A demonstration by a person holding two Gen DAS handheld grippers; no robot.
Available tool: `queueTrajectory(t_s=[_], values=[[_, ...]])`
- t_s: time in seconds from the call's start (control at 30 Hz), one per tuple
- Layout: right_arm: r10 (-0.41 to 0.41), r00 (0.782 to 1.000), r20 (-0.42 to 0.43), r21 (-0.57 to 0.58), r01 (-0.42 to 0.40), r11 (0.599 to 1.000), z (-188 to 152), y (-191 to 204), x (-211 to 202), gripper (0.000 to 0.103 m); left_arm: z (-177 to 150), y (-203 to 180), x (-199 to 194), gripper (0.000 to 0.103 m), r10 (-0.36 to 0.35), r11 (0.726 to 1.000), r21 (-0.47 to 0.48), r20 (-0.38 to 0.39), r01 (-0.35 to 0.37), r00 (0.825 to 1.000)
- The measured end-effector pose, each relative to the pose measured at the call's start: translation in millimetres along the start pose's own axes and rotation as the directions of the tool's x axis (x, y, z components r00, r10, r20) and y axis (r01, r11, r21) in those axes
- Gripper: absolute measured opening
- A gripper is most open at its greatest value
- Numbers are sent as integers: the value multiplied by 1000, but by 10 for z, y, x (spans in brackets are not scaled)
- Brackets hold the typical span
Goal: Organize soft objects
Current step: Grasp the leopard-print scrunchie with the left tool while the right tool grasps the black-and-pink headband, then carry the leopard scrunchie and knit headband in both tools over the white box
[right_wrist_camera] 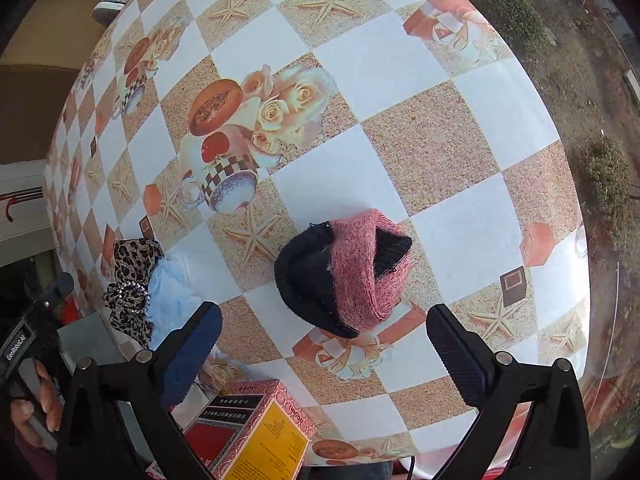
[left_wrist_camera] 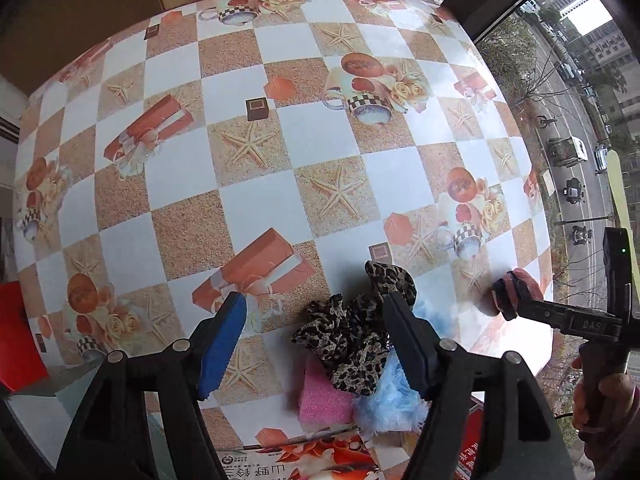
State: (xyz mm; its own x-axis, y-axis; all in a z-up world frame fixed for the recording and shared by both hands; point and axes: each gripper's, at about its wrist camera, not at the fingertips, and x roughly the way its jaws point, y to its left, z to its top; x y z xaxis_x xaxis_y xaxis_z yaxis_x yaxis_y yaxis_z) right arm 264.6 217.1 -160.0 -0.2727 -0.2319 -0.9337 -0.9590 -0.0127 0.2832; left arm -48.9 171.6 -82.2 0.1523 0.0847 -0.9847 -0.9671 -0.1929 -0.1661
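Left wrist view: the left gripper hangs with jaws parted, gripping nothing, over the leopard scrunchie, which lies on the pink sponge and blue fluffy piece near the table edge. A good grasp would likely centre on the scrunchie alone.

Right wrist view: the right gripper is released just above the pink-and-black knit headband; lowering squarely should catch both layers. The patterned box is cut off.

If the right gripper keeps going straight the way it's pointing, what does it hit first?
Most likely the pink and black knit hat, which lies on the table just ahead of the open right gripper. Depth is hard to judge.
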Motion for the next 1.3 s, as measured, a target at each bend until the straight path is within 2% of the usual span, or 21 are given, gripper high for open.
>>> queueTrajectory(t_s=[0.1,0.23,0.37,0.47,0.5,0.53,0.57,0.6,0.63,0.67,0.7,0.87,0.97,1.17,1.3], values=[[-32,999,11,-23,32,999,-28,8,7,103,15,-243,139,79,10,996,88,-52,-5,999],[-36,999,-11,-32,36,999,-43,60,115,103,-31,-524,487,79,66,977,211,-121,-39,990],[-52,998,-20,-57,51,997,-47,125,218,103,-22,-617,714,79,70,966,256,-183,-21,981],[-49,999,-17,-64,48,997,-8,172,287,103,72,-634,797,78,52,971,239,-211,0,976],[-46,999,-22,-60,44,997,2,174,310,98,101,-621,809,74,32,975,222,-220,18,975],[-41,999,-29,-53,40,998,4,168,330,90,123,-603,815,55,13,978,206,-228,35,974],[-46,998,-45,-46,44,998,19,183,355,65,135,-577,821,38,-7,982,183,-242,53,970],[-64,996,-65,-43,61,997,6,166,385,44,139,-552,814,35,-22,984,165,-245,64,969],[-78,995,-56,-46,75,996,11,153,366,42,135,-535,787,27,-42,985,156,-239,80,970],[-61,997,-51,-53,58,997,-8,146,343,39,130,-521,754,26,-52,984,153,-229,88,972],[-44,998,-41,-53,41,998,-29,131,305,36,118,-502,701,26,-47,985,154,-212,81,976],[-7,999,34,-36,8,999,-148,31,38,36,74,-372,398,26,-32,993,112,-102,44,994],[29,998,55,-17,-28,999,-199,-23,-94,36,61,-333,207,26,7,994,111,-43,-2,999],[32,993,113,-36,-28,999,-439,-10,-388,36,-180,-336,-169,26,61,988,137,68,-70,996],[59,990,130,-41,-54,998,-549,108,-459,36,-429,-362,-298,26,94,986,130,77,-104,993]])
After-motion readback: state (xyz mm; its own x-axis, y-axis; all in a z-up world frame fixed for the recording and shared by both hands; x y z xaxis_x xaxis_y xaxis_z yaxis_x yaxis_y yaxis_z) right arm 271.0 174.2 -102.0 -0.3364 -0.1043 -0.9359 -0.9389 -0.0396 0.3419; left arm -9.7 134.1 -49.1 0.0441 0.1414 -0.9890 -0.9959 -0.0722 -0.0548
